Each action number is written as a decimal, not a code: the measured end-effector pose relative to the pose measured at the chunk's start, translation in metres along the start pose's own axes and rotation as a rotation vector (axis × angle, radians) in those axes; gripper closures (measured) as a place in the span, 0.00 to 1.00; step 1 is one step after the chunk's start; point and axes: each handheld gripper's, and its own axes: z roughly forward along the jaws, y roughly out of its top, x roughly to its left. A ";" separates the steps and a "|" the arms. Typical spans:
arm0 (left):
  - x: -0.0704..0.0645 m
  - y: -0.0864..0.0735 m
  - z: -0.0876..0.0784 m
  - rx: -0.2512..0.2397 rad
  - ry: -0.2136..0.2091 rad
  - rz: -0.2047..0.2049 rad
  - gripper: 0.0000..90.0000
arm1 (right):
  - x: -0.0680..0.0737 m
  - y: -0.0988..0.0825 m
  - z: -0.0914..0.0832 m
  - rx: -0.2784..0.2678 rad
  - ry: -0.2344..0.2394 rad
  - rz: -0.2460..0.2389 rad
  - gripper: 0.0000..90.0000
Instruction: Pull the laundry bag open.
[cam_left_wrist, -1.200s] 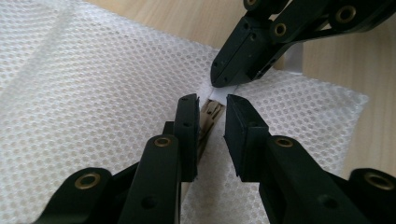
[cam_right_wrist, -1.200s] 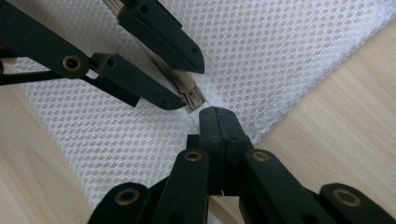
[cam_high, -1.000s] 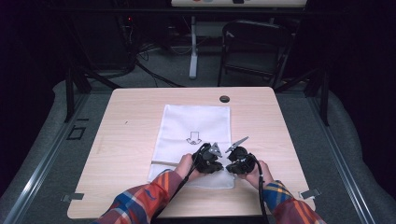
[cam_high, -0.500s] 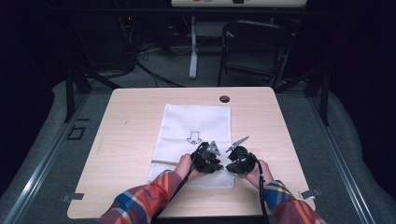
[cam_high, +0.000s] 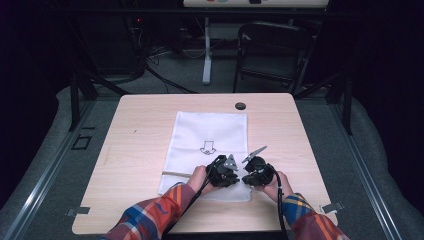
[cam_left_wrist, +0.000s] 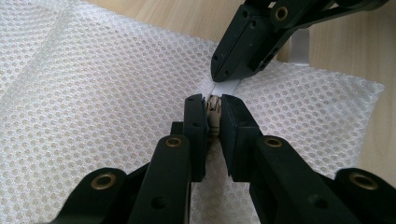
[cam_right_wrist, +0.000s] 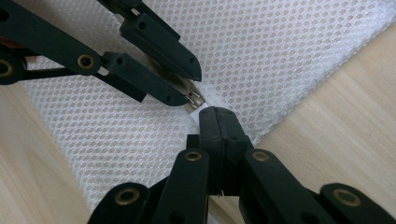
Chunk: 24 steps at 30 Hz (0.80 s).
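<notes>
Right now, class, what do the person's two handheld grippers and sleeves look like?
Both the left gripper and right gripper are black, with paired flat jaws jointed by brass-coloured rivets. Each carries a grey three-cornered plate on top. A black cable trails from the right one. The sleeves are red, orange and blue plaid.

White mesh cloth bag (cam_left_wrist: 93, 93); matt wood table (cam_high: 140, 120); matt black tongs (cam_left_wrist: 214, 107).

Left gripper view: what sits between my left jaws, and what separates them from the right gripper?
The zipper pull is pinched in the left gripper. A short strip of white zipper tape on the mesh bag reaches the right gripper.
</notes>
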 end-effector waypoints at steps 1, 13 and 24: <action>0.000 0.000 0.000 0.002 -0.001 -0.004 0.90 | 0.001 -0.001 0.001 -0.017 0.000 0.014 1.00; 0.003 -0.001 -0.003 0.015 -0.003 -0.046 0.90 | 0.000 -0.001 0.001 -0.008 -0.003 -0.005 1.00; 0.004 -0.003 -0.002 -0.001 -0.010 -0.102 0.90 | 0.003 0.003 0.004 -0.064 0.011 0.005 1.00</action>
